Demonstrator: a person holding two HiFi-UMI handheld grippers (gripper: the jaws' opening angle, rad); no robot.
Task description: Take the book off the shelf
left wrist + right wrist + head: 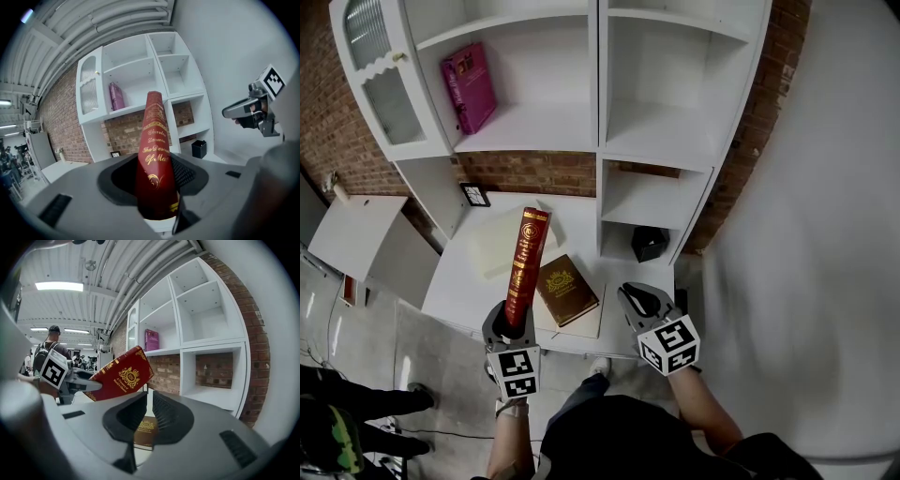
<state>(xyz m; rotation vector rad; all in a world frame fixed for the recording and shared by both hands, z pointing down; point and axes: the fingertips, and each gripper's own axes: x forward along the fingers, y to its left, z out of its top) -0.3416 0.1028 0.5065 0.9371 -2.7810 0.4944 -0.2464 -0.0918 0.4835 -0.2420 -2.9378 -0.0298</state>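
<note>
Nearest me, fingers of my left gripper [517, 321] clamp the red book [526, 258] upright over the worktop [459, 281]. I should lower it slowly, keeping it clear of the brown book [566, 289]. My right gripper [643, 300] is slightly parted and empty.

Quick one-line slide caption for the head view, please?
Left gripper shut on a red book above the desk; right gripper empty near a brown book; pink book on the shelf.

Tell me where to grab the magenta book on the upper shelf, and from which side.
Grip the magenta book near its top, probably best from the front right. It stands tilted toward the compartment's left wall, with bare shelf on its right, so that side looks free.
</note>
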